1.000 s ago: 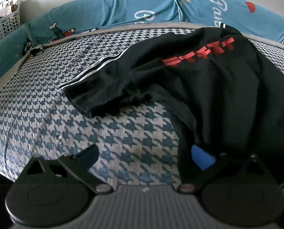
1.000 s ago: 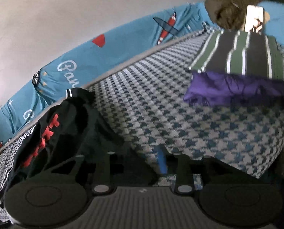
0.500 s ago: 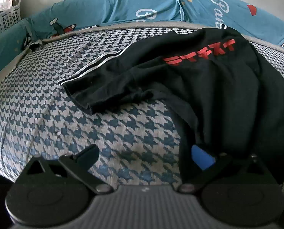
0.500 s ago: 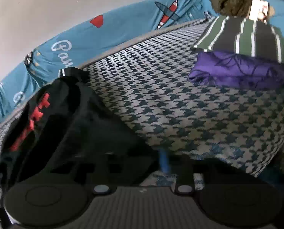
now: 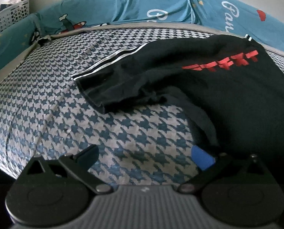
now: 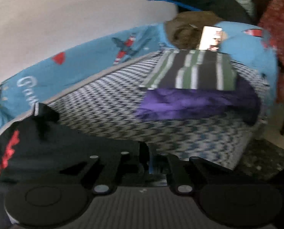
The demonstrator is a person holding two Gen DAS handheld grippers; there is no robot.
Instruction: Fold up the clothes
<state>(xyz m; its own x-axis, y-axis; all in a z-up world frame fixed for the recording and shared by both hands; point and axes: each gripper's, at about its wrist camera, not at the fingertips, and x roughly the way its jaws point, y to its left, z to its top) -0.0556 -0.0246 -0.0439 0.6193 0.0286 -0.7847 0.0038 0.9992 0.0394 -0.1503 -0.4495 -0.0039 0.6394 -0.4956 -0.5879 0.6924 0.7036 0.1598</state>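
Shirt (image 5: 208, 87), black with red print, lies crumpled on the houndstooth bed (image 5: 65, 99); its long axis runs from the striped sleeve (image 5: 107, 63) at far left toward the near right edge. Left gripper (image 5: 144, 155) stands wide open over bare bedding with nothing held; the shirt's near hem lies just to its right, touching the blue-padded right finger (image 5: 202, 159). Right gripper (image 6: 151, 162) has its jaws drawn together, apparently pinching the shirt's (image 6: 65, 147) near edge, though blur leaves the grip uncertain. The right hand is thus the nearer one to the cloth; the left must shift right to reach the hem. Count: one black shirt; two folded garments stacked at far right, striped (image 6: 191, 72) upon purple (image 6: 195, 103); two grippers.
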